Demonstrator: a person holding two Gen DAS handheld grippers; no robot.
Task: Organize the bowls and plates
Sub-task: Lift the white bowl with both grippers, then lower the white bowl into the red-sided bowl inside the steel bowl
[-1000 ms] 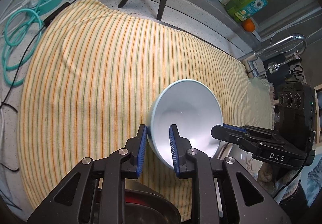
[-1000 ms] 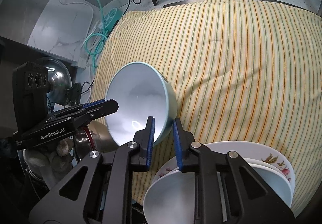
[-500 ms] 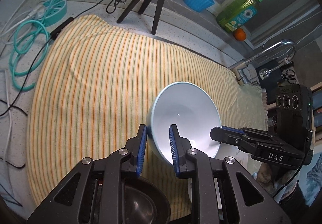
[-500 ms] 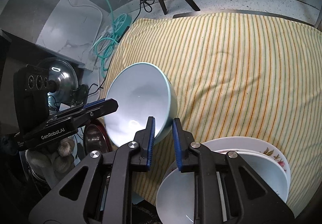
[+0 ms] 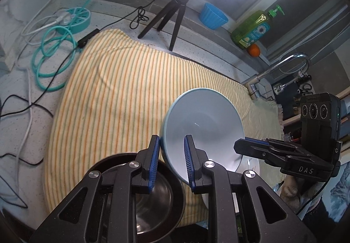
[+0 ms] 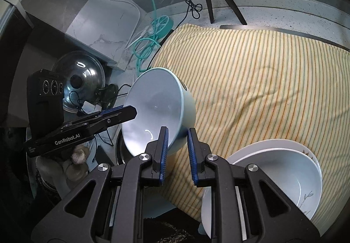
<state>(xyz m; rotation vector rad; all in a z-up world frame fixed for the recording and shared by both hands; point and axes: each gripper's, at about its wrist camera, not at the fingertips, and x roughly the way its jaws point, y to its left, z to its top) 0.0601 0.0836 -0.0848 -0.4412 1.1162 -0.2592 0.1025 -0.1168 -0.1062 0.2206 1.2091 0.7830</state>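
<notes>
Both grippers hold one light blue bowl (image 5: pixel 203 125) in the air above the striped cloth, tilted. My left gripper (image 5: pixel 170 162) is shut on its near rim. My right gripper (image 6: pixel 177 151) is shut on the opposite rim of the bowl (image 6: pixel 157 111). In the right wrist view a white bowl (image 6: pixel 284 177) sits on stacked flowered plates (image 6: pixel 310 155) at the cloth's lower right. A dark metal bowl (image 5: pixel 153 195) sits below my left gripper.
A yellow striped cloth (image 5: pixel 122 94) covers the counter. A tripod (image 5: pixel 172 13), ring light, blue cup (image 5: pixel 213 16), soap bottle (image 5: pixel 251 28), orange and faucet (image 5: pixel 284 66) stand at the back. Teal cables (image 5: pixel 54 46) lie left. A pot lid (image 6: pixel 83 81) stands left.
Both grippers have lifted the blue bowl higher and pulled back toward me. The metal bowl and the stacked dishes have come further into view below.
</notes>
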